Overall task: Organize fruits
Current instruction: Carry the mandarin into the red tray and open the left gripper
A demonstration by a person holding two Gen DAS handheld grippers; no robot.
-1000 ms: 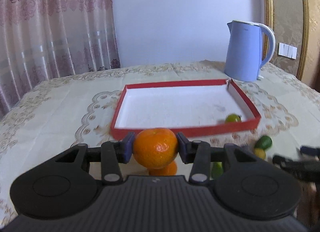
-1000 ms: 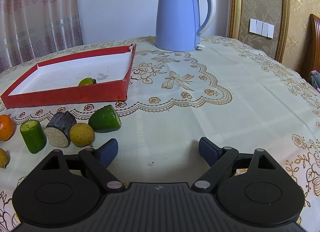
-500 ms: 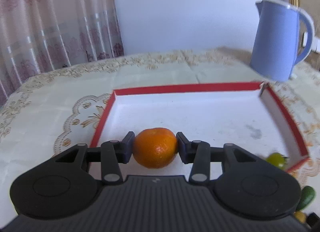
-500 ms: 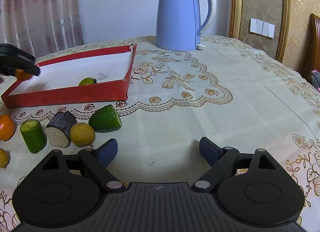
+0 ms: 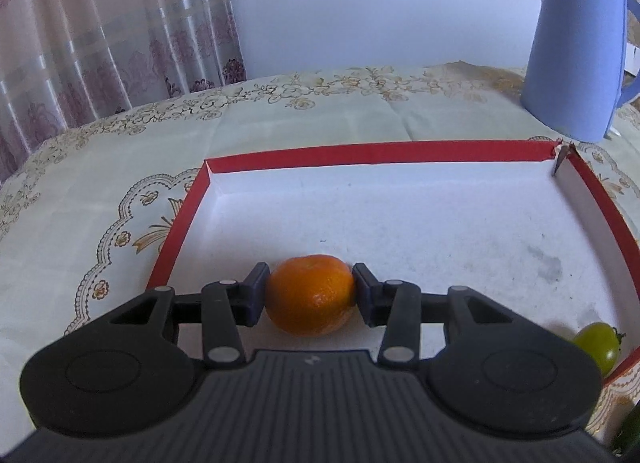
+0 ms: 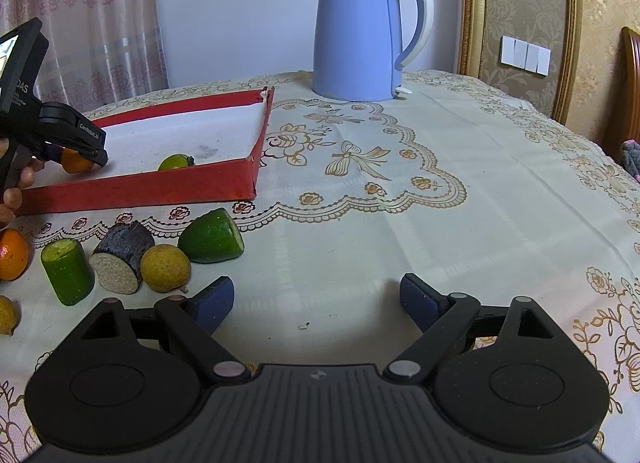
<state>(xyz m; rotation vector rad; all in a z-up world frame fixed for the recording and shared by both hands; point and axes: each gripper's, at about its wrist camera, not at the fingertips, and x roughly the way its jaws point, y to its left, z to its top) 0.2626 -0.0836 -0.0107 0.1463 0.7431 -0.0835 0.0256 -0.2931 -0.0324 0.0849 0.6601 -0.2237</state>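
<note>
The left gripper (image 5: 309, 295) pinches an orange mandarin (image 5: 310, 294) between its two blue pads, one pad pressing on each side of the fruit. The mandarin is over the white floor of the red tray (image 5: 376, 151), near the tray's left wall; whether it touches the floor, I cannot tell. In the near right corner of the same tray lies a small green tomato (image 5: 598, 347). The right gripper (image 6: 316, 299) is spread wide with nothing between its pads, above the bare tablecloth (image 6: 460, 199). To its left, in front of the tray, some pieces wait on the cloth: a green half fruit (image 6: 212, 236), a yellow round fruit (image 6: 165, 268), a dark cut piece (image 6: 122, 257), a green cylinder piece (image 6: 67, 272) and another mandarin (image 6: 12, 254). A blue kettle (image 6: 360, 31) stands behind the tray.
</note>
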